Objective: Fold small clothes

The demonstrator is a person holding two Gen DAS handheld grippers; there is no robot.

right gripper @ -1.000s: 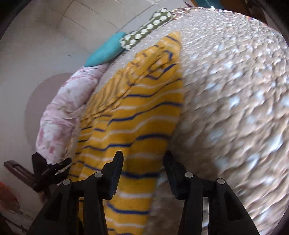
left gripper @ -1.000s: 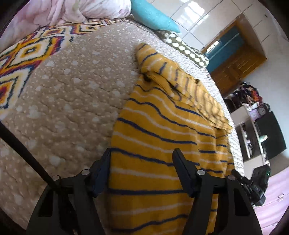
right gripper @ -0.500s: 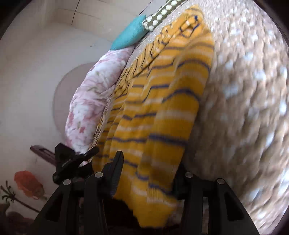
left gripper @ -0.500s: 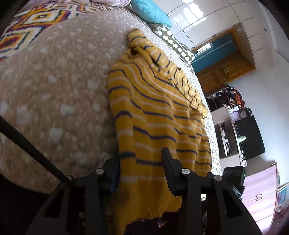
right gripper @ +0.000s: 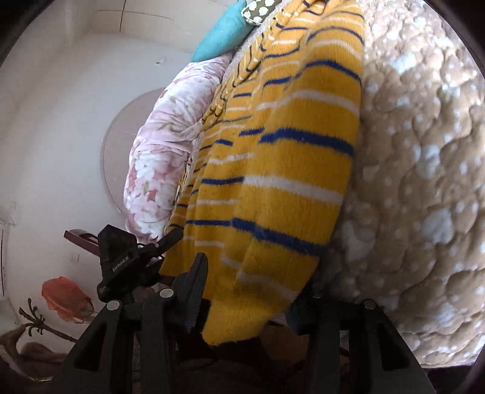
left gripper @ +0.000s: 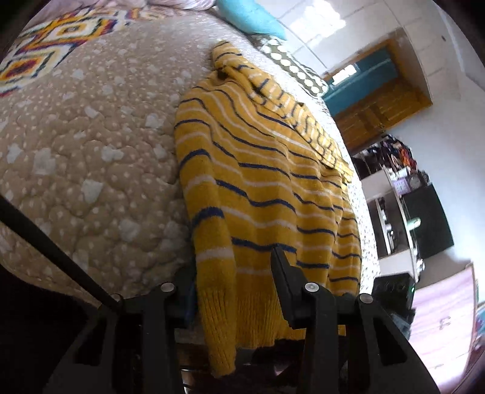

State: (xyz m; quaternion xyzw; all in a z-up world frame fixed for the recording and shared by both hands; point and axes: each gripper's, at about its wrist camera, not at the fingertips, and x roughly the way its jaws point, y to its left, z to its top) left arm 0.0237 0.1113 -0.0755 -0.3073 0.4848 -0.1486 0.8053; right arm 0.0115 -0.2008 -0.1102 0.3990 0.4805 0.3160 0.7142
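- Yellow knit with blue and white stripes, the sweater [left gripper: 266, 188] lies lengthwise on the bed, its ribbed hem hanging over the near edge and its far end folded over near the pillows.
- One hem corner sits between the two fingers of the left gripper [left gripper: 233, 272]; its jaws have just been closing, the right finger lies on the knit and the left one is tucked under the fabric edge (whether the pads really pinch I cannot tell).
- The other hem corner [right gripper: 257, 257] sits between the fingers of the right gripper [right gripper: 254, 285], which have also just been closing; the left finger touches the knit, while the right finger is hidden behind the cloth, so a firm grip cannot be told.
- From the right wrist view, the left gripper [right gripper: 127, 260] shows at the opposite side of the hem.
- Under the sweater spreads a tan quilt [left gripper: 91, 151] with pale spots.
- At the far end lie a turquoise pillow [left gripper: 251, 18], a dotted pillow [left gripper: 291, 66] and a patterned blanket [left gripper: 60, 39].
- A pink floral duvet [right gripper: 163, 151] is bunched along the bed's far side.
- Beyond the bed stands a wooden door [left gripper: 379, 103].
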